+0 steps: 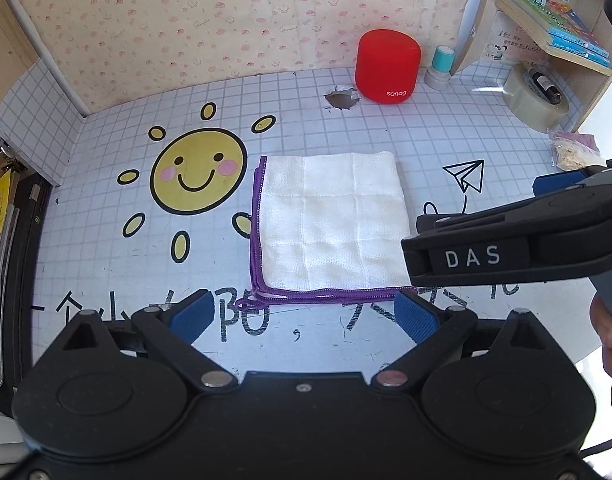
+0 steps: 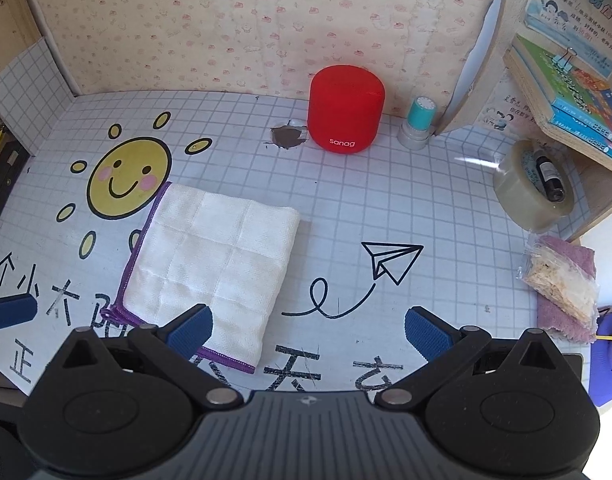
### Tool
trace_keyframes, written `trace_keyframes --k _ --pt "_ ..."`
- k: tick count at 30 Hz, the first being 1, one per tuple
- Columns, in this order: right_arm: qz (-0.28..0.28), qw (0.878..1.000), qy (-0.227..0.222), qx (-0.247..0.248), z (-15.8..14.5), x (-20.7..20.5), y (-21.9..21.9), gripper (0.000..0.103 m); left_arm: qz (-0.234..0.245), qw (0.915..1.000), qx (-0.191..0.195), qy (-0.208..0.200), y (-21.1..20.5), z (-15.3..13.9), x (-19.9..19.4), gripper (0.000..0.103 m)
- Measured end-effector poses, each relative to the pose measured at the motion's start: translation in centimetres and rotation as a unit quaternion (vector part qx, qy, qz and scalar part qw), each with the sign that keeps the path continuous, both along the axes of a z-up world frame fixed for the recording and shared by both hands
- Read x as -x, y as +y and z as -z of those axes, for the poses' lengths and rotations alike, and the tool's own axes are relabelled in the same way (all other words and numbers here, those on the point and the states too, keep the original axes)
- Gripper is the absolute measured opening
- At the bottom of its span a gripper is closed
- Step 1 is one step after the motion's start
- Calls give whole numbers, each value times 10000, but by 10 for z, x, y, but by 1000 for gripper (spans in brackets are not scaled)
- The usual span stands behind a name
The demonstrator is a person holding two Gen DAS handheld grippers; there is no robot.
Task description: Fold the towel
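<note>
My left claw [image 1: 300, 312] is spread wide with nothing between its blue pads [image 1: 190, 314], hanging just short of the towel's near hem. My right claw [image 2: 307, 330] is equally wide and empty; its left pad [image 2: 192, 330] sits over the towel's near right corner, though I can't tell whether it touches the cloth. From the left camera I see the right claw's black body reaching in over the towel's right edge.

The towel [image 1: 329, 224] lies flat on the tabletop [image 1: 445, 128], just right of the sun drawing [image 1: 198, 170], and left of the paper plane drawing [image 2: 391, 264]. I judge the folding far along: it is already a compact rectangle, several layers thick, with a rounded fold along the right side and purple hems stacked along the left and near edges. Both claws are off it, so either the job is finished or one more fold remains; I can't say which.

The cloth is white with a quilted grid, faintly yellowed near the middle. The hems at the near left corner don't line up exactly; a little loop of purple edging sticks out there.

Further back stand a red speaker [image 2: 345, 110], a teal-capped stamp [image 2: 417, 126] and a tape roll [image 2: 531, 188], all well apart from the towel.
</note>
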State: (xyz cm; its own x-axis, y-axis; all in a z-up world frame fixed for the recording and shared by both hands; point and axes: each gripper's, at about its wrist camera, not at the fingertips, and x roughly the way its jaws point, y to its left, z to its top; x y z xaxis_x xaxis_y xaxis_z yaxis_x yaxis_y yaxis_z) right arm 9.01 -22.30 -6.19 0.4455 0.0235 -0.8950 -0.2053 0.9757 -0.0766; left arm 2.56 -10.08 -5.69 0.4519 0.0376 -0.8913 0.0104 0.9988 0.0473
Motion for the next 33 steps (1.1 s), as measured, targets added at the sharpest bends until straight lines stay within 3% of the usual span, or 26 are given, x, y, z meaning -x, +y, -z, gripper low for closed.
trace_keyframes --k 33 --pt "-95 9998 156 46 8 1 5 103 93 9997 146 149 1 8 -8 97"
